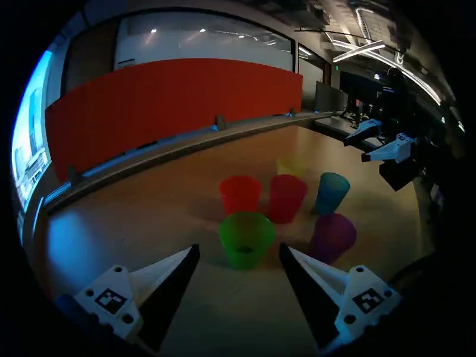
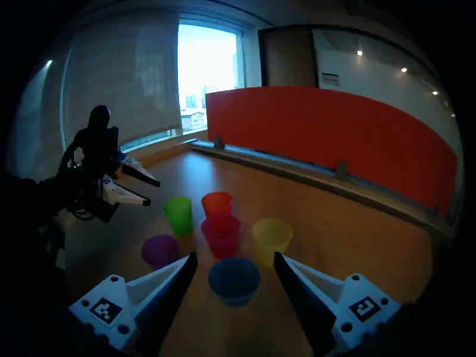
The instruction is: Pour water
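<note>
Big picture first: a wide wooden table [image 1: 149, 208] with a red partition [image 1: 178, 101] along its far edge, and all the action is out in the middle of the tabletop.

Your left gripper [image 1: 238, 247] is spread wide and holds nothing. It's lined up on the green cup [image 1: 246, 238], which stands just ahead of the gap between the fingers. Your right gripper [image 2: 234, 256] is just as wide and just as empty, with the blue cup [image 2: 234, 281] sitting in front of its gap. Neither one is touching a cup yet.

The cups are six in a tight, upright cluster. Behind the green one stand the orange cup [image 1: 240, 195] and the red cup [image 1: 287, 196], close together. The yellow cup [image 1: 291, 165] is farthest back and the purple cup [image 1: 333, 237] sits off to the right.

I can't tell from here which cup has water in it, if any does.

As for handling, these look like thin translucent plastic, so expect them to be light and a bit squashy. Squeeze too hard and the wall will probably buckle. The smooth taper could let a cup slide down through the fingers, so I'd grip mid-wall, a little below the rim, with one finger on each side. A filled cup will be heavier and will slosh. With the neighbours packed this close, watch your finger clearance.
</note>
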Demonstrator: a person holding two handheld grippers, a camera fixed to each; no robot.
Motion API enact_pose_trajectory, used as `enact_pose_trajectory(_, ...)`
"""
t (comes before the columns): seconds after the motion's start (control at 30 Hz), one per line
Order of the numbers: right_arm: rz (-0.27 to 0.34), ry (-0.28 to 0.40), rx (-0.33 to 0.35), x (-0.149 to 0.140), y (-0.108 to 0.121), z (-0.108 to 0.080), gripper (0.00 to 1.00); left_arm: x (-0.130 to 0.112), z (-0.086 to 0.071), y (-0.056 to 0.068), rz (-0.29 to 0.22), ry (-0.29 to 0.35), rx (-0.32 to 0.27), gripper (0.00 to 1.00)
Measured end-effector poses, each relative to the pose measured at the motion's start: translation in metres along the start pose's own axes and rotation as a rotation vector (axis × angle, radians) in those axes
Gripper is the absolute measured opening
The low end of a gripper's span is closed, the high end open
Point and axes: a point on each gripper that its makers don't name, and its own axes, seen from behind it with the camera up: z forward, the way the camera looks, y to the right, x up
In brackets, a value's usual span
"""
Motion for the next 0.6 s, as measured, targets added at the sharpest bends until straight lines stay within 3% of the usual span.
enact_pose_trajectory(0.27, 0.001, -0.014, 0.007, -0.009, 0.002, 0.006, 0.99, -0.016, 0.019, 0.002, 0.015, -0.049, -0.011, 0.99)
enact_pose_trajectory(0.6, -0.004, -0.027, 0.002, -0.017, 0.005, 0.010, 1.00, -0.018, 0.039, 0.003, 0.039, -0.085, -0.023, 0.99)
